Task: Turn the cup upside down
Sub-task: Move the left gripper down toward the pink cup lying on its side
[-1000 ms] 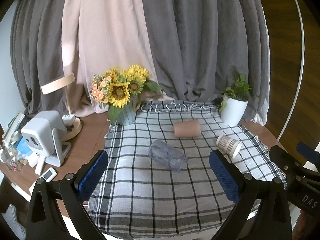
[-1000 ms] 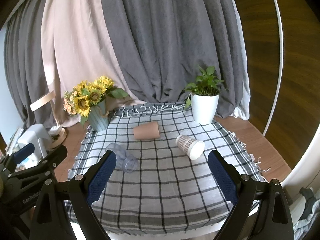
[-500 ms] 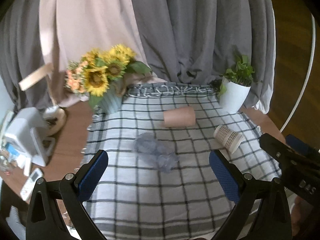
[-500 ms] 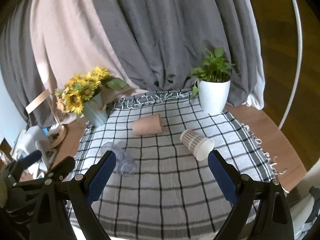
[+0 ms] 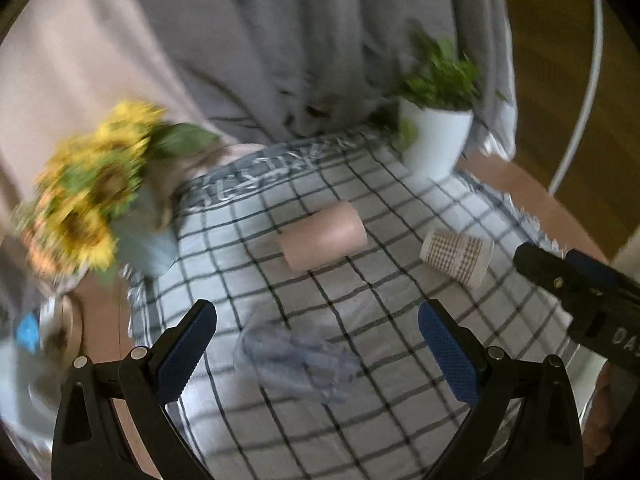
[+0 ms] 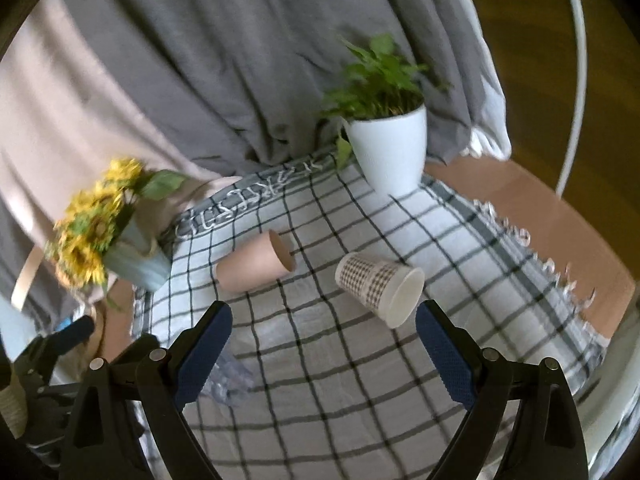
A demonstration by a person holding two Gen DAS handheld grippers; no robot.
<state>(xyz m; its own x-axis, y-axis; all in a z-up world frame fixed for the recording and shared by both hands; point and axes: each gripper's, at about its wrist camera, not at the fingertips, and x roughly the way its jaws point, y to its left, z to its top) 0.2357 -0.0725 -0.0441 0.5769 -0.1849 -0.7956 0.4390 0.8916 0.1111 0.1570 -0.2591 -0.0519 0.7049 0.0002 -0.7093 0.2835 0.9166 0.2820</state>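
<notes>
A checked cloth [image 6: 360, 360] covered the table. Sunflowers [image 6: 92, 232] stood at its left corner. A potted plant [image 6: 390, 148] stood behind, against grey curtains [image 6: 240, 60].

Right hand-held gripper [image 6: 320, 336] wide open above checked cloth [image 6: 360, 360], patterned paper cup [image 6: 380, 288] lying sideways, pink cup [image 6: 256, 266] beside it

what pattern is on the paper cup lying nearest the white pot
Brown houndstooth-like check on white paper cup, clearest in right wrist view.

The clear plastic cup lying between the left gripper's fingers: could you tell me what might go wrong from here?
1. The clear plastic cup looks thin and crumpled; the open left gripper could crush it further.
2. It lies on its side on the checked cloth, so it may roll or snag.
3. The right gripper is close by.
</notes>
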